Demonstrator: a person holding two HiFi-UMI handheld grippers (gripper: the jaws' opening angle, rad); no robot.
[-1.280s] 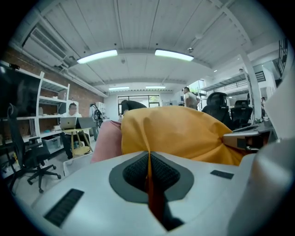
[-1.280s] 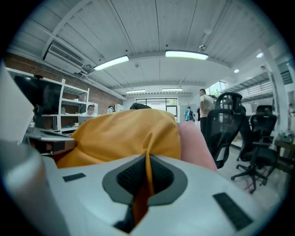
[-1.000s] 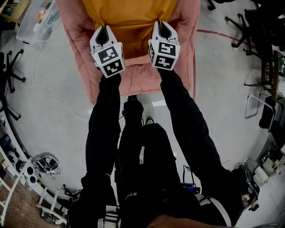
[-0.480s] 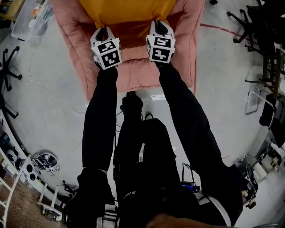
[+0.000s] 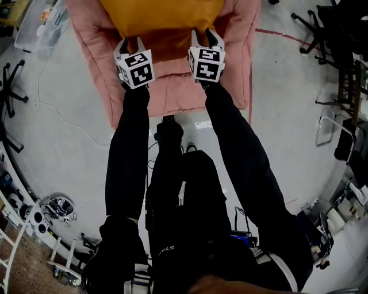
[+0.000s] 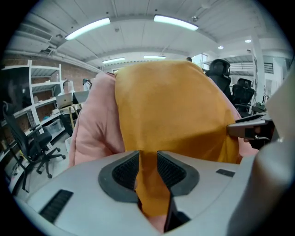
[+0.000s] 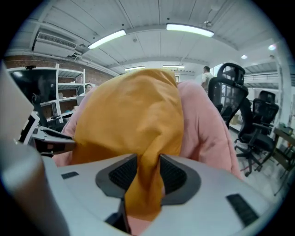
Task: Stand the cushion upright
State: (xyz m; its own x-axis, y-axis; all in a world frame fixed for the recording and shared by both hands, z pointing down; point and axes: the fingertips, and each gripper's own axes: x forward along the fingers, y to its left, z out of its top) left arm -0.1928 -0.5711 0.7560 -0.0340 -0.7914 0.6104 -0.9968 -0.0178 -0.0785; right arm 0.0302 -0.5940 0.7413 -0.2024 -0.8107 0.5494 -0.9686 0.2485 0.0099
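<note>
The orange cushion [image 5: 164, 14] stands leaning against the back of a pink padded seat [image 5: 178, 92]. My left gripper [image 5: 129, 41] is at its lower left corner and my right gripper [image 5: 205, 35] at its lower right corner. Both pairs of jaws have just been opening. In the left gripper view a fold of the cushion [image 6: 170, 106] still hangs in the gap of the left gripper [image 6: 147, 159], loose between the pads. In the right gripper view a twisted corner of the cushion [image 7: 129, 110] likewise lies between the spread jaws of the right gripper [image 7: 148, 166].
The pink seat [image 6: 94, 124] wraps both sides of the cushion. Office chairs [image 5: 322, 28] stand at the right, another chair [image 5: 8, 86] at the left. A clear plastic bin [image 5: 43, 28] sits top left. A white cable [image 5: 63, 120] trails over the grey floor. Shelving [image 6: 27, 106] lines the far wall.
Both grippers have sunk toward the seat with the cushion's lower corners. Their jaws, shut on the fabric before, now stand apart.
</note>
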